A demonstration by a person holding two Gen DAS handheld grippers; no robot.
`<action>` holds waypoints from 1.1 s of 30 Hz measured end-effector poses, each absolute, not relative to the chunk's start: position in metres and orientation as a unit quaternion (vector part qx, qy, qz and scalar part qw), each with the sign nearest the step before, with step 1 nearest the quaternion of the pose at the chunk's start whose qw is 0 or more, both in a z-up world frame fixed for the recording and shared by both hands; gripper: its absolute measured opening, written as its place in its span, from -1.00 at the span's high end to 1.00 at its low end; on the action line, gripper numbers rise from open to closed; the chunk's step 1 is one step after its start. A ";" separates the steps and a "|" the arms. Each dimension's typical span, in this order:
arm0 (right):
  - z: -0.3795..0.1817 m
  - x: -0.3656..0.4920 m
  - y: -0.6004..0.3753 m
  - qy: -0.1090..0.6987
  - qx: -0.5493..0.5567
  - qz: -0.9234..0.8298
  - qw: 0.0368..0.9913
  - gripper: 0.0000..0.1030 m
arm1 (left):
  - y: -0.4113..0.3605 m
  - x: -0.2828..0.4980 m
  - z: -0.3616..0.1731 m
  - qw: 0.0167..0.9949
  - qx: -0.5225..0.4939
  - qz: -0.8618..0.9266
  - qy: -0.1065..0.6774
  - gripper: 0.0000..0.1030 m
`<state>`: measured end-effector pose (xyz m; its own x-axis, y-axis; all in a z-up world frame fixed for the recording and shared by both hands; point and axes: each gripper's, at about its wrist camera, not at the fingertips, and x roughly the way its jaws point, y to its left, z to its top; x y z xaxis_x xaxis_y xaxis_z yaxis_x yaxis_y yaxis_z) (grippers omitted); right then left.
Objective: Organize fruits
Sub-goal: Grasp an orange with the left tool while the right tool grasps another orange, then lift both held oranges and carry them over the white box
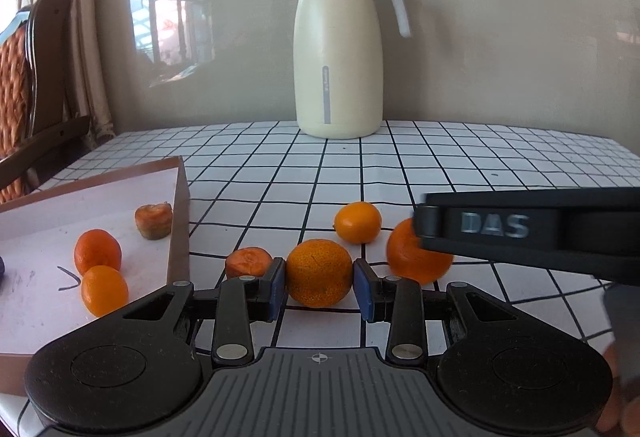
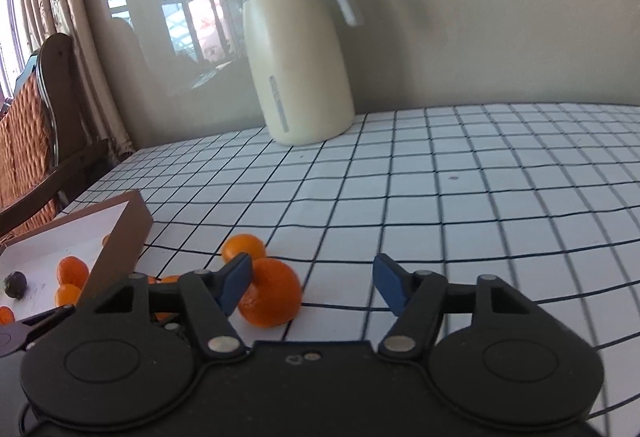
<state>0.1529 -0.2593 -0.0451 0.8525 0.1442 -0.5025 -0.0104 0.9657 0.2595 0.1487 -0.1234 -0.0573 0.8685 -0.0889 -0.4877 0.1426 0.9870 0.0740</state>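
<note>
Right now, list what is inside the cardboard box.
Inside the cardboard box, the left wrist view shows two oranges and a peeled piece. The right wrist view adds a dark fruit. The gripper bodies cover the box's near part.

Cream thermos jug (image 1: 338, 49) stands upright far ahead on the checked table (image 1: 460, 165); wicker chair (image 1: 28, 85) and curtain (image 1: 80, 17) off left.
</note>
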 end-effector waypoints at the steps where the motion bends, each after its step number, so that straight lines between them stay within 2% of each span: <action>1: -0.046 0.155 -0.257 0.271 0.126 0.046 0.953 -0.11 | -0.124 0.148 -0.057 0.965 0.056 -0.060 0.249 0.29; 5: -0.049 0.160 -0.247 0.279 0.127 0.066 0.949 -0.03 | -0.124 0.146 -0.057 0.965 0.064 -0.061 0.246 0.29; 8: -0.052 0.162 -0.239 0.287 0.133 0.085 0.945 0.16 | -0.124 0.145 -0.057 0.965 0.068 -0.063 0.245 0.29; 10: -0.052 0.162 -0.235 0.284 0.132 0.095 0.945 0.43 | -0.124 0.144 -0.057 0.965 0.069 -0.063 0.245 0.29; 11: -0.052 0.162 -0.234 0.284 0.135 0.098 0.944 0.46 | -0.123 0.144 -0.057 0.965 0.067 -0.064 0.245 0.29; 33: -0.048 0.137 -0.263 0.284 0.091 0.053 0.953 0.48 | -0.129 0.145 -0.059 0.965 0.069 -0.050 0.248 0.28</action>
<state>0.1373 -0.2627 -0.0479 0.8324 0.1534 -0.5324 -0.0502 0.9778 0.2033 0.1455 -0.1286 -0.0587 0.8719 -0.0616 -0.4857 0.1300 0.9856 0.1084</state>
